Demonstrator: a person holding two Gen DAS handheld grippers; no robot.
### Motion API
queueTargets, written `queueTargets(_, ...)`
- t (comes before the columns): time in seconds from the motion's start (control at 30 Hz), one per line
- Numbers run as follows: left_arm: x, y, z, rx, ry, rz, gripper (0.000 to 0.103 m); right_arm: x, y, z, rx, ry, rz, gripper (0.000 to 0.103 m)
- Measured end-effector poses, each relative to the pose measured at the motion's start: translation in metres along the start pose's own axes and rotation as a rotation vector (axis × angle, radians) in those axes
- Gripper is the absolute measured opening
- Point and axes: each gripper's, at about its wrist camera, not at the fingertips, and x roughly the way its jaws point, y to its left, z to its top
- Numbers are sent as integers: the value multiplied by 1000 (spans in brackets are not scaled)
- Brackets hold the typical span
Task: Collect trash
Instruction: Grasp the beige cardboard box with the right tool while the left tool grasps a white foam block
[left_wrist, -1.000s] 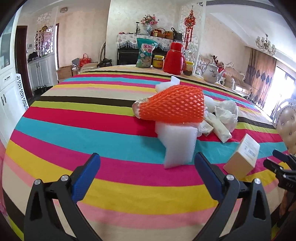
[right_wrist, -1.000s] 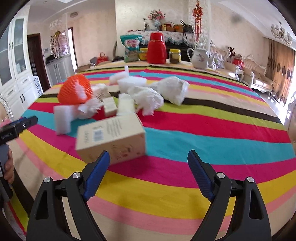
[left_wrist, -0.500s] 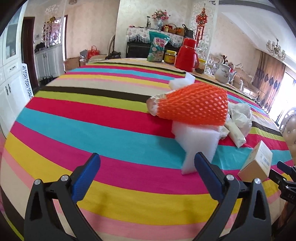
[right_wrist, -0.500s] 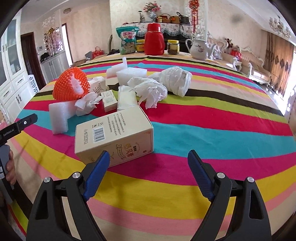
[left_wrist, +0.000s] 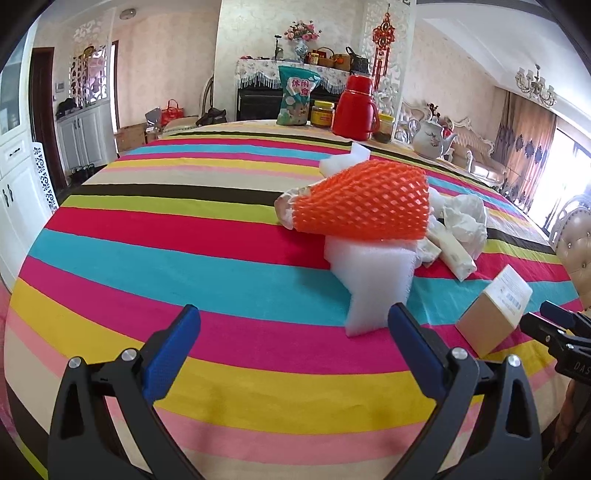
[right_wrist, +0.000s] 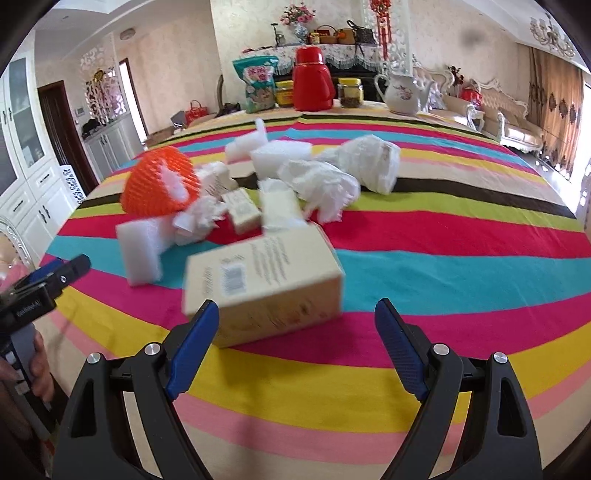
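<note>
Evidently the approach step is in hand: nothing has been picked up yet. The right gripper (right_wrist: 295, 332) is held wide apart, low over the striped tablecloth (right_wrist: 461, 269), with the cardboard box (right_wrist: 264, 275) lying just ahead, nearer its left finger. The left gripper (left_wrist: 293, 338) is likewise spread wide and empty, the white foam block (left_wrist: 373, 280) near its right finger, under the orange foam net (left_wrist: 364, 203). Crumpled paper (right_wrist: 325, 184) is heaped beyond. The box appears blurred, so contact cannot be judged. Next, the box should be centred between the right jaws before they are closed.
</note>
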Motion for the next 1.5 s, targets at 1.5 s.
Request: queueTargets(1.5, 21, -22, 11, -26, 82, -105, 98, 5, -3, -17, 28, 74, -7, 51)
